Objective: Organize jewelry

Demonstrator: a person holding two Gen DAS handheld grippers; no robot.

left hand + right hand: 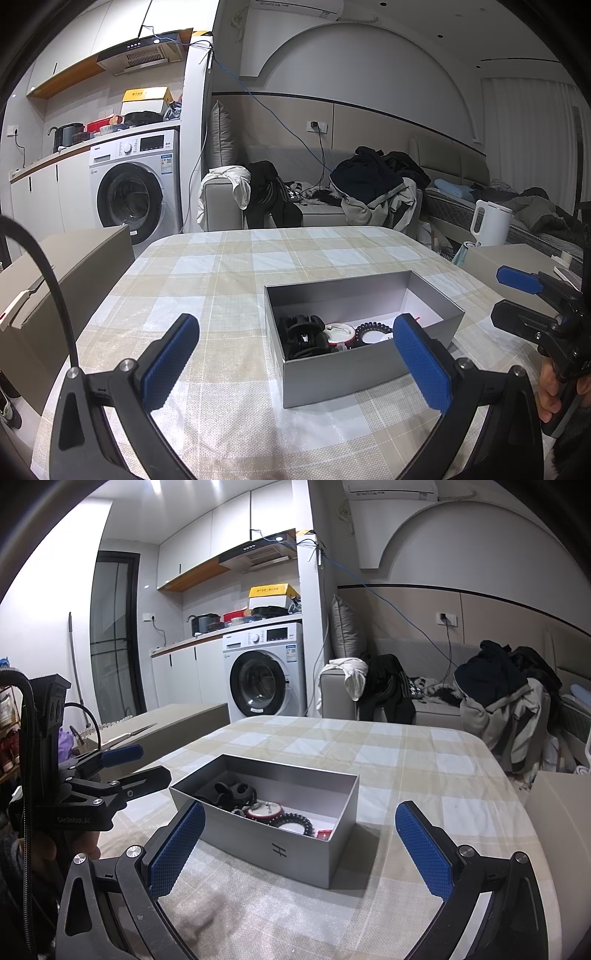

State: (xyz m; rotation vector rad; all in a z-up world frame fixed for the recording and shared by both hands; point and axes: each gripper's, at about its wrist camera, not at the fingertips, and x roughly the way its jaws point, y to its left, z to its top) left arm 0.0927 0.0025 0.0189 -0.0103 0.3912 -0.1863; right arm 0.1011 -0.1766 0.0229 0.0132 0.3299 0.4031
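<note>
An open grey box (351,373) (291,853) sits on the checked tablecloth. Inside lie a black hair claw (304,332) (231,794), a round red-and-white piece (340,332) (264,810), a black spiral hair tie (373,328) (293,821) and a small red item (323,834). My left gripper (295,360) is open and empty, hovering just in front of the box. My right gripper (301,845) is open and empty, also in front of the box. Each gripper shows in the other's view: the right one (517,291), the left one (136,764).
The table (229,266) (424,760) has rounded far corners. A beige cabinet (55,295) stands at the left, a white kettle (489,223) at the right. A sofa with heaped clothes (373,184) and a washing machine (133,184) lie beyond.
</note>
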